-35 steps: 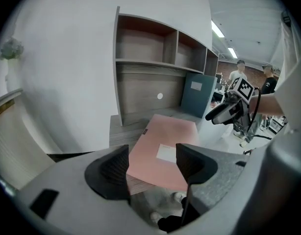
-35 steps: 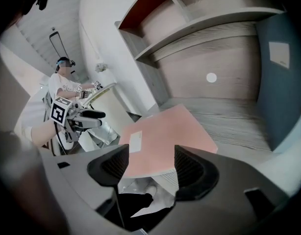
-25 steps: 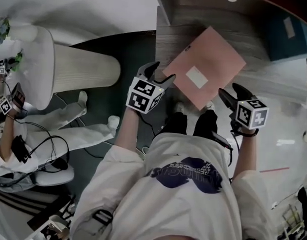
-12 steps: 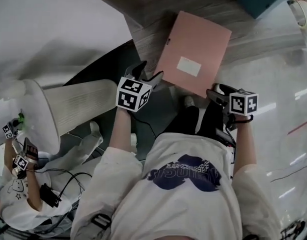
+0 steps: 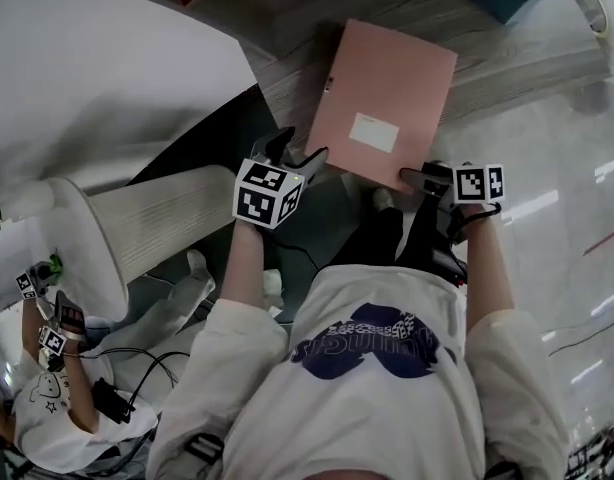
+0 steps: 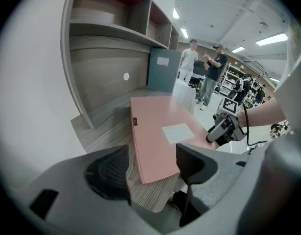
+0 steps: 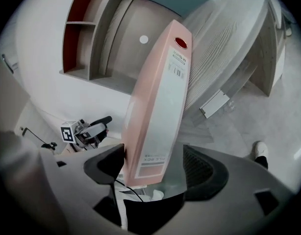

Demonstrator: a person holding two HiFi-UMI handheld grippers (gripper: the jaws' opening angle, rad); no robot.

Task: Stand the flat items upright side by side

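we note right tongs [image 7: 153,163], wide and just been opening, straddling the near spine end of the flat pink file box [image 7: 158,97], spine running ahead; left tongs [image 6: 153,163] wide, empty, short of its corner.

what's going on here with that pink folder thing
A person with a gripper in each hand is working on a pink file box lying flat on the wooden shelf. The right gripper straddles its spine end, jaws just opened wider and not clamped. The left gripper hangs open and empty by the near corner. The box isn't upright yet.
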